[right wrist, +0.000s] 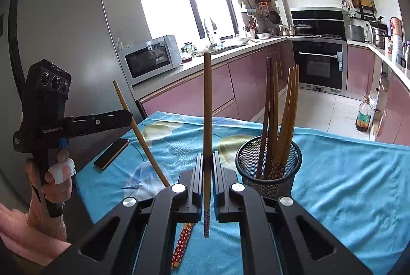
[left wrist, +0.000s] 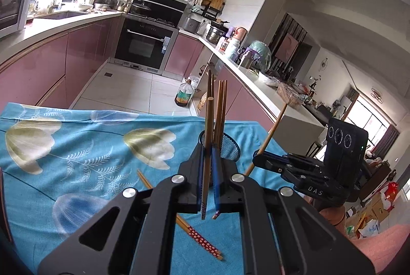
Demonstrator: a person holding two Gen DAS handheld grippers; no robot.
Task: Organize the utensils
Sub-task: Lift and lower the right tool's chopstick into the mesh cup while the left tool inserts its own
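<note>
We hold one wooden chopstick [left wrist: 208, 136] clenched upright in the left gripper [left wrist: 208, 172], and a second chopstick [right wrist: 207, 106] clamped the same way in the right gripper [right wrist: 207, 172]. Beneath both grippers a pair of red-patterned chopsticks [right wrist: 182, 244] lies loose on the blue floral tablecloth [right wrist: 346, 172]. Just ahead and right of the right gripper stands the black mesh holder [right wrist: 267, 167] with several chopsticks in it. Off to its left lies a phone [right wrist: 112, 153]. Beyond the table, pink kitchen cabinets [right wrist: 194, 93] and a microwave [right wrist: 151, 58] stand.
</note>
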